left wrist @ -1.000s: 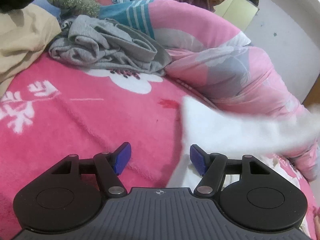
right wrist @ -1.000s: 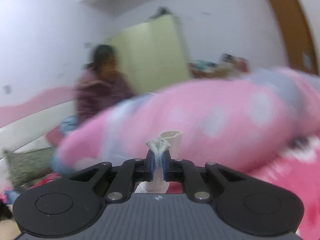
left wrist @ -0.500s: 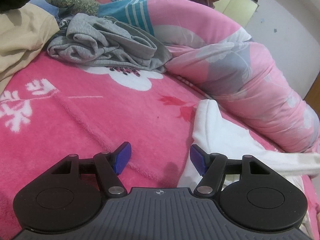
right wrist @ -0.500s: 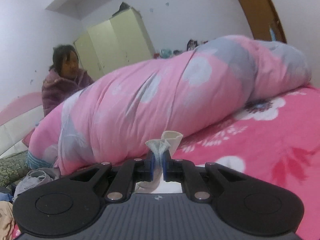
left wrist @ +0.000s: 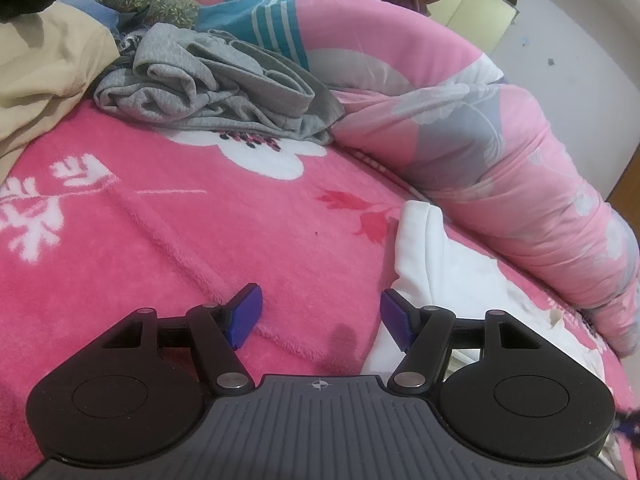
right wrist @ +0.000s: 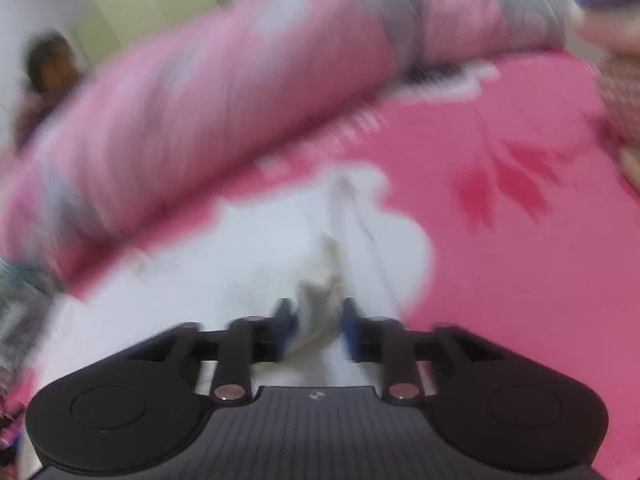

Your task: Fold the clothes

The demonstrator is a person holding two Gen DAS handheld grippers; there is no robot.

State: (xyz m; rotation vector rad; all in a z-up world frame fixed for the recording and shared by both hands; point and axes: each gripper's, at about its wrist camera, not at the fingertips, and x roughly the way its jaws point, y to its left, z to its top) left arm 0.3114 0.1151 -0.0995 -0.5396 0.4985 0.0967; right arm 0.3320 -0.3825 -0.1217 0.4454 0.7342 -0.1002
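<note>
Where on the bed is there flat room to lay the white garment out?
Bare pink blanket ahead of the left claw, between the grey clothes and the white garment. Crowded: rolled quilt right, beige pile far left.

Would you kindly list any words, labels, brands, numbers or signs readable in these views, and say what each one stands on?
No readable text: there are no words, brands or numbers in either view.
Sign only: a small crosshair mark on the grey body of the left claw, with no lettering.
The same mark on the right claw is blurred by motion.
The pink blanket bears only flower patterns.
</note>
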